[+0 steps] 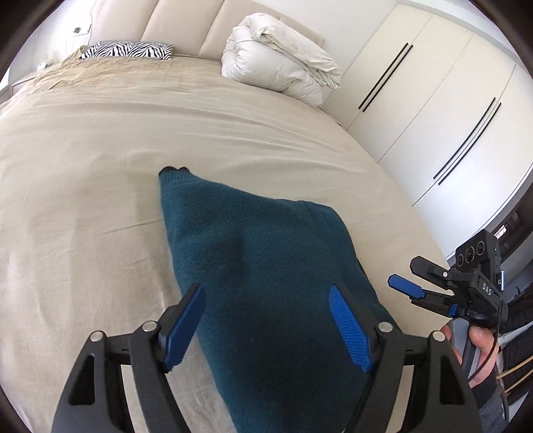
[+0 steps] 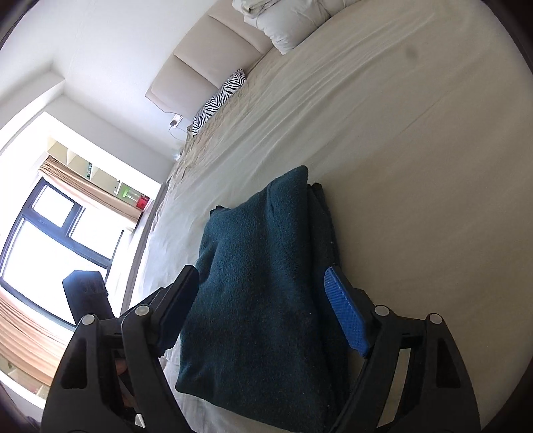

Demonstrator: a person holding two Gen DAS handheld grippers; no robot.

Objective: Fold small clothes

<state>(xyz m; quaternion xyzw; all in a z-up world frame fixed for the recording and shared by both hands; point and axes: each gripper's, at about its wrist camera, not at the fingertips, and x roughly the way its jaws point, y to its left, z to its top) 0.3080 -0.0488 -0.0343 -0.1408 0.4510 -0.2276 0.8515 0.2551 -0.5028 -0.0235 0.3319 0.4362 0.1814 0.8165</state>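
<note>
Teal garment (image 1: 266,266) between spread fingers (image 1: 349,328), untouched

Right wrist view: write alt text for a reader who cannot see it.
A folded dark teal fleece garment lies on a beige bed sheet, framed by the open right gripper, whose blue-padded fingers do not press on it. Farther off are a zebra-print pillow, a bundled white duvet and a bright window.

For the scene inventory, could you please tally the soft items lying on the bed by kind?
Teal fleece garment, folded: 1
Zebra-print pillow: 1
White duvet, bundled: 1
Total: 3
</note>
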